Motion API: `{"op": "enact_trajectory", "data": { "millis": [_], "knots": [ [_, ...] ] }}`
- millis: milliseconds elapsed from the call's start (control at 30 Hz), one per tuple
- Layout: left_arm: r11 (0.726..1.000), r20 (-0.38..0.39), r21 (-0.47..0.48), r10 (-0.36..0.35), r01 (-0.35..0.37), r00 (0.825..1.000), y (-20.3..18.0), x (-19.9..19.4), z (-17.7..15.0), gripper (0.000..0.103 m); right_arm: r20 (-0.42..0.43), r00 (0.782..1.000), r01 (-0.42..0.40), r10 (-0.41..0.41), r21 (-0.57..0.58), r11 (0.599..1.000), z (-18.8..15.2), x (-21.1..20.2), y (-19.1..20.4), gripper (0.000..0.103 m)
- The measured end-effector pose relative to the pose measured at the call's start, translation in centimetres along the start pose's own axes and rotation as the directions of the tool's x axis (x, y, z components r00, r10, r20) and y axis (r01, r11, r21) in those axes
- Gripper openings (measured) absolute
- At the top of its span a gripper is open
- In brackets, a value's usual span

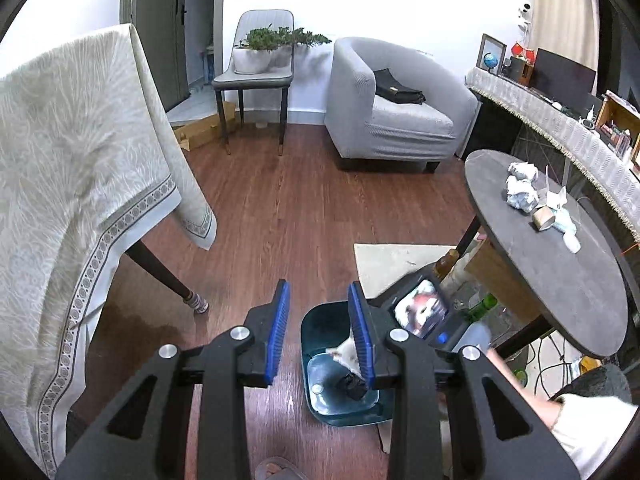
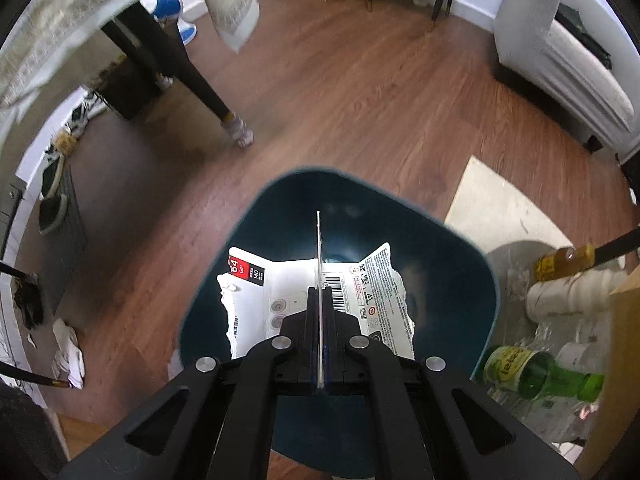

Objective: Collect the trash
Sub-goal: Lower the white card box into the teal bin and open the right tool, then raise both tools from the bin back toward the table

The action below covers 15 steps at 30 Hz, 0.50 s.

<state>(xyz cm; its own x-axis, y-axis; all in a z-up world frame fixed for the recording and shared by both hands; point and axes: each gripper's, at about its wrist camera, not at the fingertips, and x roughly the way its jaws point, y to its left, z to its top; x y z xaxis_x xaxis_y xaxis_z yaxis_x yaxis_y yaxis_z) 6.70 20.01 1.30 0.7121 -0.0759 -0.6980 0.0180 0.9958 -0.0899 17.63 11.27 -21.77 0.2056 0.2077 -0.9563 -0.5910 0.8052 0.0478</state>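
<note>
A dark teal trash bin [image 2: 448,280] stands on the wooden floor; it also shows in the left wrist view [image 1: 320,396]. My right gripper [image 2: 320,292] is shut on a torn white printed package [image 2: 276,292] and holds it over the bin's mouth. In the left wrist view the right gripper [image 1: 354,376] shows low over the bin. My left gripper [image 1: 320,336] is open and empty, above the floor just left of the bin. Crumpled paper balls [image 1: 520,190], a tape roll [image 1: 545,218] and a wrapper [image 1: 568,228] lie on the round dark table [image 1: 560,280].
A clothed table [image 1: 80,168] stands at the left, its leg [image 2: 224,108] near the bin. A grey armchair [image 1: 392,108] and a chair with a plant [image 1: 260,64] are at the back. Green bottles [image 2: 536,372] and clutter lie right of the bin, under the round table.
</note>
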Motion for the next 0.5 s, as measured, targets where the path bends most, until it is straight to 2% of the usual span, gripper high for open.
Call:
{"op": "enact_trajectory", "data": {
  "millis": [200, 300, 367, 433, 500],
  "knots": [
    [1.000, 0.038, -0.020, -0.012, 0.013, 0.999, -0.1, -1.3, 1.2, 0.035, -0.078, 0.997, 0.020, -0.020, 0.005, 1.000, -1.6, 3.1, -0.6, 0.003],
    [1.000, 0.057, -0.025, -0.011, 0.012, 0.998, -0.4, -1.8, 1.8, 0.048, -0.100, 0.995, 0.014, -0.013, 0.011, 1.000, -2.1, 3.6, -0.9, 0.005],
    [1.000, 0.066, -0.026, -0.010, 0.012, 0.998, -0.5, -2.1, 2.2, 0.050, -0.100, 0.995, 0.020, -0.019, 0.005, 1.000, -2.4, 3.5, -0.9, 0.014],
    [1.000, 0.078, -0.027, -0.008, 0.010, 0.997, -0.6, -2.3, 2.5, 0.055, -0.088, 0.996, 0.024, -0.023, 0.005, 1.000, -2.5, 3.2, -1.0, 0.051],
    [0.999, 0.083, -0.032, -0.009, 0.012, 0.996, -0.8, -2.4, 2.7, 0.055, -0.065, 0.998, 0.026, -0.026, -0.005, 1.000, -2.7, 2.4, -1.0, 0.053]
  ]
}}
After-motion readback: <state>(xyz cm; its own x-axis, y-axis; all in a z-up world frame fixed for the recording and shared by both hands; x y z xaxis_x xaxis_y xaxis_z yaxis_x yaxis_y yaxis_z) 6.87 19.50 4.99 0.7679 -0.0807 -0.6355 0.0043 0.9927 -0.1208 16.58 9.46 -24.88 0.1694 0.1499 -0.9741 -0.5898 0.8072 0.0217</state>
